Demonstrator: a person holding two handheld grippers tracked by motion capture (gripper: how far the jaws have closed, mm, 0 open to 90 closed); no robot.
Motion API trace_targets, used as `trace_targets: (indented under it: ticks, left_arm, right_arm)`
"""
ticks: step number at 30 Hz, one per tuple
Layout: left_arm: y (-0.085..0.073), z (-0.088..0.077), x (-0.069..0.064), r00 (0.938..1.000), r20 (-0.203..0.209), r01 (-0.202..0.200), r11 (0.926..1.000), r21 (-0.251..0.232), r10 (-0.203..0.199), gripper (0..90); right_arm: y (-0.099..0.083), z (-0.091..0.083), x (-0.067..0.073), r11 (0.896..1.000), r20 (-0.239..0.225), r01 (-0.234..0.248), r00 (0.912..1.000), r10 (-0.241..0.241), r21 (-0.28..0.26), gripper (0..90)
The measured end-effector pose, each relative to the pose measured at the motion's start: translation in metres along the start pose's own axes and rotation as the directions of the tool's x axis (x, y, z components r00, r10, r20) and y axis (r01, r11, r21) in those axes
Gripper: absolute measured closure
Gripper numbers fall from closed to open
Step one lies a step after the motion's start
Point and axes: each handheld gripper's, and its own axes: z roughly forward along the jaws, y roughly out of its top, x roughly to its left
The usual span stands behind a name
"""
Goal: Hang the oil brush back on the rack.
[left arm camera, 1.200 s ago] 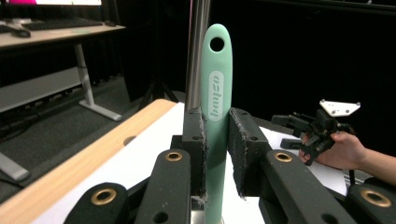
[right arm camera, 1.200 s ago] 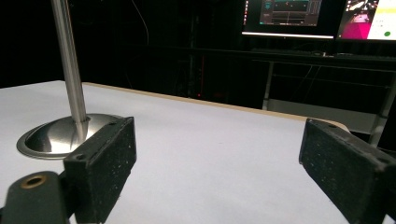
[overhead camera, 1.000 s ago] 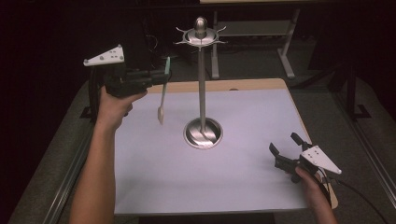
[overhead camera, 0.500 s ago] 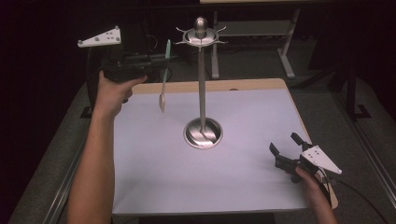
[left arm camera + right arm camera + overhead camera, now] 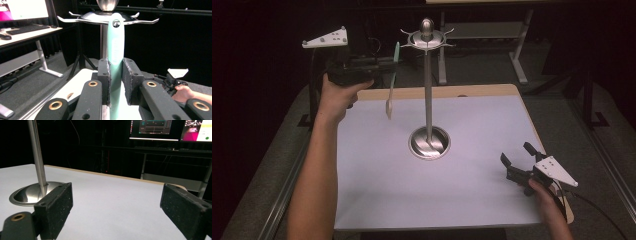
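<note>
A tall metal stand (image 5: 428,100) rises from a round base (image 5: 429,143) in the middle of the white mat, with a crown of hooks (image 5: 427,38) at its top. My left gripper (image 5: 384,65) is held up at crown height, left of the pole, shut on a utensil's mint-green handle (image 5: 115,50). The utensil hangs down to a pale blade (image 5: 389,107). The hole in the handle's top end sits right in front of the crown (image 5: 82,18). My right gripper (image 5: 518,159) rests at the mat's front right corner, jaws wide open and empty (image 5: 117,207), facing the base (image 5: 30,192).
The white mat (image 5: 437,200) lies on a wooden board (image 5: 472,91). Behind the table stands a desk frame (image 5: 517,60). A desk with a keyboard (image 5: 25,29) is off to one side, and monitors (image 5: 155,128) glow in the dark background.
My left hand has risen a little with the utensil, bringing the handle's top closer to the crown of hooks. The right gripper has stayed put.
</note>
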Motion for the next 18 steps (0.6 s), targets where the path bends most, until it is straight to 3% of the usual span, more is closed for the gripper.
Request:
trace_targets:
  ticks: [18]
  left_arm:
    - [0.000, 0.017, 0.003, 0.9998, 0.019, 0.005, 1.0000, 0.008, -0.005, 77.0]
  right_arm:
    - [0.000, 0.000, 0.000, 1.000, -0.002, 0.000, 1.0000, 0.000, 0.002, 10.4]
